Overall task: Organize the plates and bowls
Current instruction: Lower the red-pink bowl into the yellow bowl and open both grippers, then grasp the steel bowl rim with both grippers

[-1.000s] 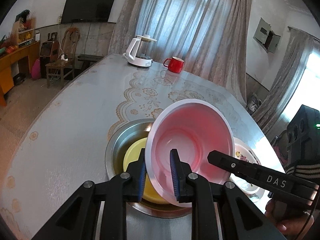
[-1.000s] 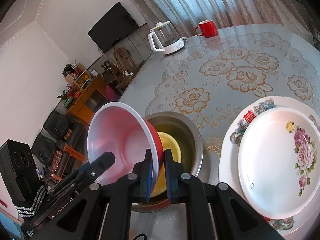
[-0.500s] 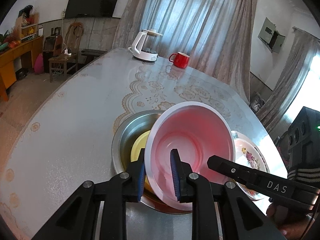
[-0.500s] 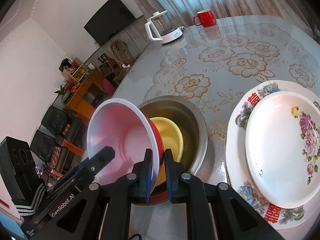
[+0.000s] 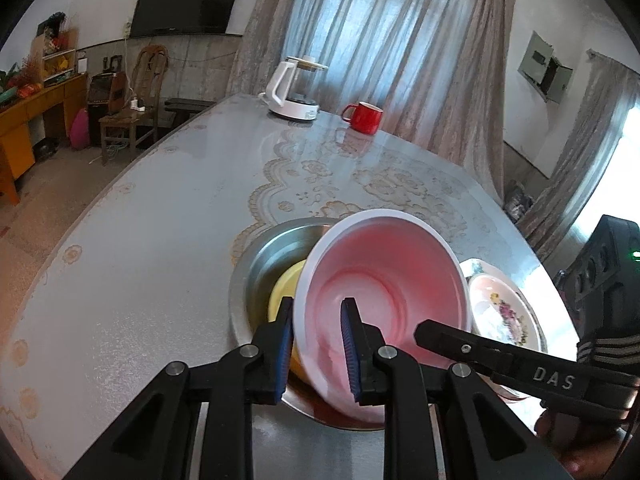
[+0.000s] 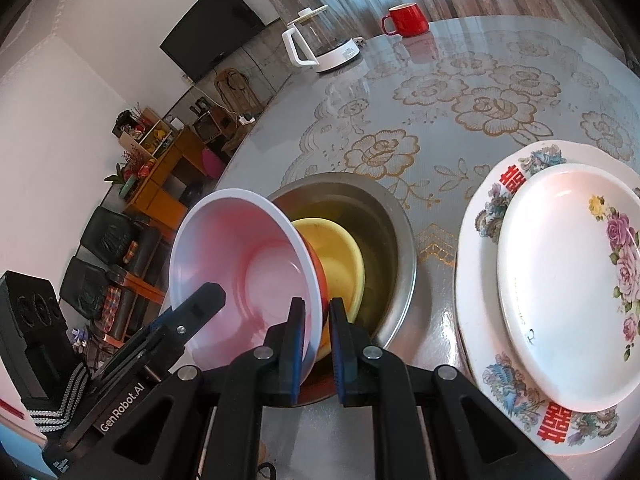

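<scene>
A red bowl with a white inside [image 5: 384, 292] [image 6: 248, 268] is held tilted by both grippers over a steel basin [image 5: 264, 252] [image 6: 384, 224]. A yellow bowl [image 5: 286, 288] [image 6: 340, 256] lies in the basin. My left gripper [image 5: 316, 344] is shut on the red bowl's near rim. My right gripper [image 6: 318, 340] is shut on the rim's other side. A small flowered plate [image 6: 568, 280] [image 5: 504, 316] rests on a large patterned plate [image 6: 480, 320] to the right of the basin.
A white kettle [image 5: 294, 92] [image 6: 320, 46] and a red mug [image 5: 364, 117] [image 6: 406, 19] stand at the table's far side. The table edge curves along the left, with floor, a chair [image 5: 132, 108] and a cabinet beyond.
Both grippers have carried the red bowl slightly lower and closer over the basin. The grips have not changed.
</scene>
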`<state>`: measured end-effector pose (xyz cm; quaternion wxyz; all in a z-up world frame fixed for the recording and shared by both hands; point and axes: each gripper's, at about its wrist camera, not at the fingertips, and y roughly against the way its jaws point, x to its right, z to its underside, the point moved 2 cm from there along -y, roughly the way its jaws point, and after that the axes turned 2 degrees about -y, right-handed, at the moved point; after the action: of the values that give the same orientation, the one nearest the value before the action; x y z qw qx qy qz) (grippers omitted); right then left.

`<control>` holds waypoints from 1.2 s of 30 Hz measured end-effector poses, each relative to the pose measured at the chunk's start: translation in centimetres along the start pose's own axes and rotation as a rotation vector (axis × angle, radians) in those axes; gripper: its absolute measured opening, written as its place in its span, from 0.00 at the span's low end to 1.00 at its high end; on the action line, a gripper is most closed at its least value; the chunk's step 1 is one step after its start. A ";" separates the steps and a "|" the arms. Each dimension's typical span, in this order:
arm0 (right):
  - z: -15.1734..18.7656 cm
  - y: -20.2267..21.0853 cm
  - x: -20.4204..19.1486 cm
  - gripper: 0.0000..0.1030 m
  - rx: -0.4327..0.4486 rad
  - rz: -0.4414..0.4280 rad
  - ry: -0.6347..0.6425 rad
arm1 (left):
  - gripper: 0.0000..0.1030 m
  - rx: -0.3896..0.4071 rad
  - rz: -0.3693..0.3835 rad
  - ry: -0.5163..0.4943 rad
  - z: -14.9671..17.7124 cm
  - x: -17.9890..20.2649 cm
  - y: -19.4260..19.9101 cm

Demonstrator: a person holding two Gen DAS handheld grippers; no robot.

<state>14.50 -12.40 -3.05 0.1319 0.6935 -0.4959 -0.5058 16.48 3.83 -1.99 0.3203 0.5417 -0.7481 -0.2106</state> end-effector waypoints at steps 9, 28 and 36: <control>-0.1 -0.5 0.0 0.19 -0.012 0.021 0.013 | 0.30 -0.022 -0.006 -0.008 -0.2 0.3 -0.7; -1.5 -0.3 0.7 0.29 -0.060 0.041 -0.013 | 0.84 0.041 -0.053 0.125 -0.6 -2.6 1.2; -0.8 -0.1 -1.3 0.31 -0.088 0.043 0.062 | 0.84 0.069 -0.130 0.116 0.1 -3.7 1.9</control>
<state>15.24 -11.51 -2.02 0.1882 0.6915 -0.4837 -0.5025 15.94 7.96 -1.72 0.3301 0.6110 -0.6983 -0.1732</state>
